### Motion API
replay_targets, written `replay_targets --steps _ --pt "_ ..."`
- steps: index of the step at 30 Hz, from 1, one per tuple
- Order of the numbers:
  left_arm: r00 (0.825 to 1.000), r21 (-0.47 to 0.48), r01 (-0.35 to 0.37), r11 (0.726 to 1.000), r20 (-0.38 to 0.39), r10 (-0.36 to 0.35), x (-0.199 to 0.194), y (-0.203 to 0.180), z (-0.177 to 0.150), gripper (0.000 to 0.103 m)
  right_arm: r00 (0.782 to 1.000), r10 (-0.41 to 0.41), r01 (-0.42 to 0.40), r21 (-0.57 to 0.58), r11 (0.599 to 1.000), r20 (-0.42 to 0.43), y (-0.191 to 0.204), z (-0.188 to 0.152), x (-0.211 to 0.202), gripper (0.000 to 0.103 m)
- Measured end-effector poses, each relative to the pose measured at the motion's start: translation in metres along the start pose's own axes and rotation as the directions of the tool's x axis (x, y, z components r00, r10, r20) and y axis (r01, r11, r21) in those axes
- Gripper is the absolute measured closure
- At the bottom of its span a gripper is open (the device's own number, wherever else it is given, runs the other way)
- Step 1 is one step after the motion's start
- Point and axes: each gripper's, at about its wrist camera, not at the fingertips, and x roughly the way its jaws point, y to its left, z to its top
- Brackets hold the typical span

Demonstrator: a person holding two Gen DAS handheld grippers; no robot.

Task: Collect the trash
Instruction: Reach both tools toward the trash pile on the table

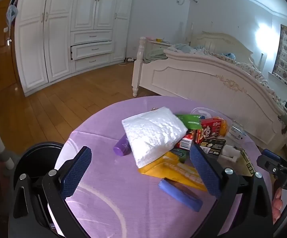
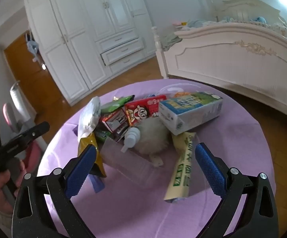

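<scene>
A heap of trash lies on a round purple table [image 1: 107,208] [image 2: 242,134]. In the left wrist view a white tissue pack [image 1: 153,132] tops it, with a yellow wrapper [image 1: 175,170], a blue bar [image 1: 180,195], a purple tube [image 1: 121,147] and a red carton [image 1: 211,129]. My left gripper [image 1: 141,167] is open and empty, just before the pack. In the right wrist view I see a milk carton [image 2: 191,111], a red carton [image 2: 145,109], a pump bottle [image 2: 130,138], a white fluffy ball [image 2: 153,136] and a pale green packet [image 2: 183,164]. My right gripper [image 2: 145,165] is open and empty, above the clear box [image 2: 127,162].
A black bin [image 1: 34,162] stands at the table's left edge. A white bed [image 1: 213,79] is behind the table to the right, a white wardrobe [image 1: 64,29] at the back. A pink chair [image 2: 30,148] stands to the left on the wooden floor [image 1: 54,109].
</scene>
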Motion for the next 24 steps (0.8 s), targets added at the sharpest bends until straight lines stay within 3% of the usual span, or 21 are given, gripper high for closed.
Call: replay_targets --steps 12,24 --pt "0.999 0.069 -0.038 0.997 -0.012 0.039 -0.046 -0.016 -0.005 0.005 0.995 0.076 -0.080 0.089 0.993 0.057 -0.032 -0.020 -0.034 0.005" --pt "0.999 0.088 -0.044 0.995 -0.018 0.046 -0.061 -0.016 -0.006 0.005 0.995 0.067 -0.073 0.079 0.994 0.081 -0.045 -0.025 -0.043 0.005"
